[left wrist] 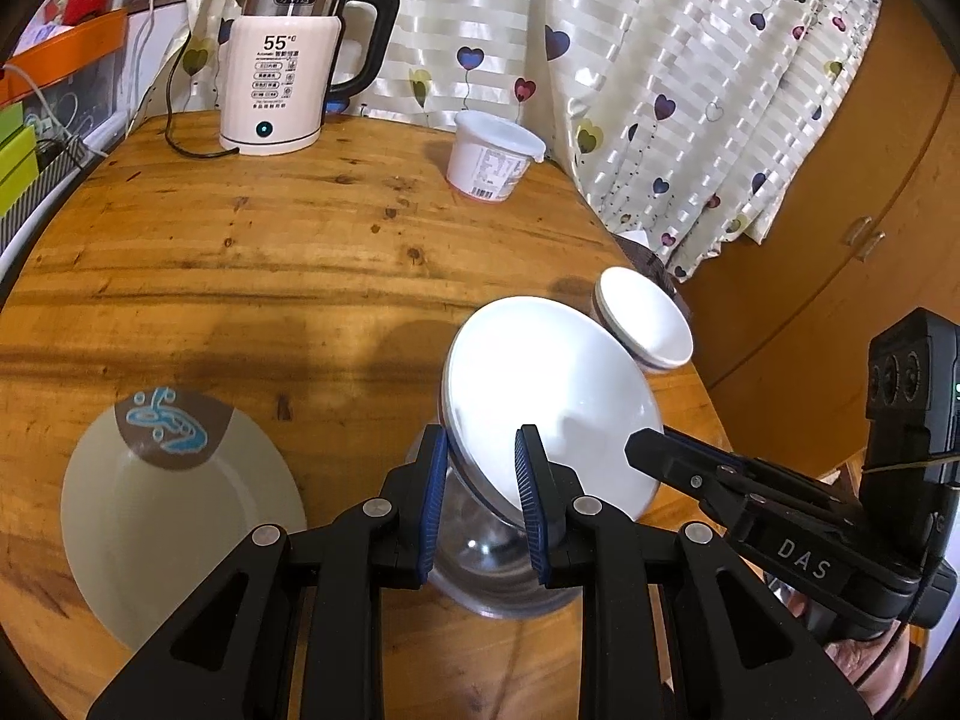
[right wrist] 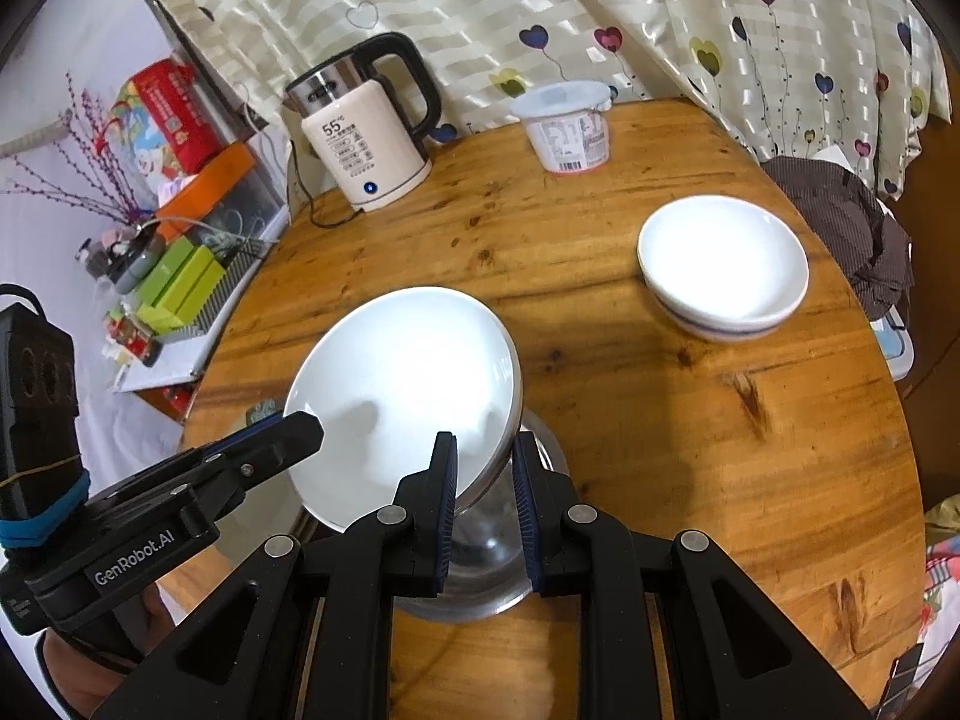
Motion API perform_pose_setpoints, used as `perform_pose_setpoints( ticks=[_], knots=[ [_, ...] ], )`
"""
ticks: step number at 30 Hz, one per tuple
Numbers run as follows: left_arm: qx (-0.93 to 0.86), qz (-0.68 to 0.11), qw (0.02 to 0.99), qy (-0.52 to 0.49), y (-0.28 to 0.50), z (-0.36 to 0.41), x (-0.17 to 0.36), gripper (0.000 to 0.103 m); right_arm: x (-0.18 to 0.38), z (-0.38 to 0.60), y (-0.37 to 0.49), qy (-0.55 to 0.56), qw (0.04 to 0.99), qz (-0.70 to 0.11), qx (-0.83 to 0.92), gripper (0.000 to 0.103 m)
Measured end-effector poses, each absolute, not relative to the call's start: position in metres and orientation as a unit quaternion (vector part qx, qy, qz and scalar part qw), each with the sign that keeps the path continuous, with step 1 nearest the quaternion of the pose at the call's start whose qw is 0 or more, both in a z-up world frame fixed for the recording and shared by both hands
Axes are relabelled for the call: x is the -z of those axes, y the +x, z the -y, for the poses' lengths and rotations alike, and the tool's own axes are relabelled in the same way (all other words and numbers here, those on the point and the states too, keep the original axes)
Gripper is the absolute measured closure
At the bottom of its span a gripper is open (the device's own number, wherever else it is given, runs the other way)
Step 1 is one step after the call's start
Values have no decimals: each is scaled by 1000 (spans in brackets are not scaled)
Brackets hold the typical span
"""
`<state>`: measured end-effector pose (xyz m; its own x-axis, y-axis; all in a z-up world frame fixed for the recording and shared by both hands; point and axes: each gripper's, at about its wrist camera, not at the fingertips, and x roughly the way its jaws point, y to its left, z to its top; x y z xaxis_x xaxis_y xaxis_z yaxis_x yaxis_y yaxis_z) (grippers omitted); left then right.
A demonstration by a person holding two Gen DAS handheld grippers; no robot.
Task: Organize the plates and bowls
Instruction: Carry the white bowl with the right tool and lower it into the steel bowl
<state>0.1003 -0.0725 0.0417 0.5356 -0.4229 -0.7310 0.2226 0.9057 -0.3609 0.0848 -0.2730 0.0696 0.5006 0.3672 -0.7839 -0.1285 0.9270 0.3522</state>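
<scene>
A white plate point(left wrist: 546, 396) hangs tilted over the wooden table point(left wrist: 270, 276), held from both sides. My left gripper point(left wrist: 483, 480) is shut on its near rim; in the right wrist view that gripper point(right wrist: 306, 426) grips the plate's point(right wrist: 402, 384) left edge. My right gripper point(right wrist: 483, 480) is shut on the plate's lower right rim, and in the left wrist view it point(left wrist: 645, 447) comes in from the right. A clear glass bowl point(left wrist: 498, 576) sits on the table right under the plate. A beige plate with a blue fish point(left wrist: 174, 510) lies to the left. Stacked white bowls point(right wrist: 723, 264) stand at the right.
An electric kettle point(left wrist: 282, 60) with its cord stands at the back left, and a lidded white tub point(right wrist: 567, 126) at the back. A heart-patterned curtain point(left wrist: 660, 60) hangs behind the table. A dark cloth point(right wrist: 840, 216) lies off the right edge, and shelves with boxes point(right wrist: 180, 276) stand to the left.
</scene>
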Motion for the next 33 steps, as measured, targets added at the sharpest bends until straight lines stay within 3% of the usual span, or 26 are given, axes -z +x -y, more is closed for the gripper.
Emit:
perform_pose_setpoints(
  ticks=[33],
  knots=[
    [181,-488,847,-109,89,78,-4,79,-37,275,78,117,837,-515,-143,84]
  ],
)
